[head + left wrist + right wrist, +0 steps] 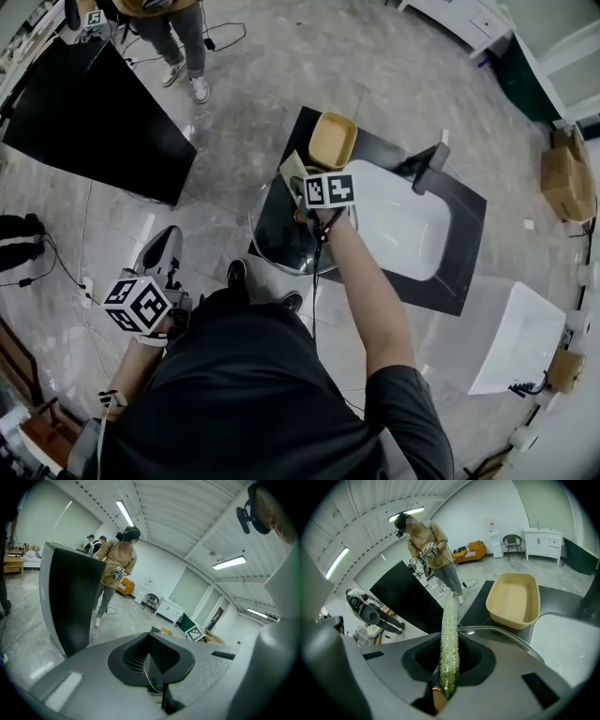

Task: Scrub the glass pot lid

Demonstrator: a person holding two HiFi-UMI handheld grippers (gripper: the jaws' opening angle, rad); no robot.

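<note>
1. The right gripper (449, 660) is held out at arm's length over the near corner of the black counter (461, 246); its jaws are clamped on a green sponge (450, 620), which stands edge-on between them and sticks out past the tips
2. The glass pot lid (279, 242) lies just under that gripper, at the counter's left corner beside the white sink (405, 232), with part of its round rim reaching past the counter's edge
3. In the right gripper view the lid's clear rim curves just beyond the jaws, between them and the sink
4. The sponge is right over the lid and may be touching the glass, but neither view shows the contact plainly
5. A tan basin (514, 599) sits on the counter beyond the lid, near the sink's far end, and a dark faucet (428, 166) stands at the sink's far side
6. The left gripper (151, 660) hangs low at the person's left side, well apart from the counter; its jaws are pressed together with nothing held
7. It faces a large black board (70, 606) standing on the floor, with another person in a tan top (118, 562) behind it
</note>
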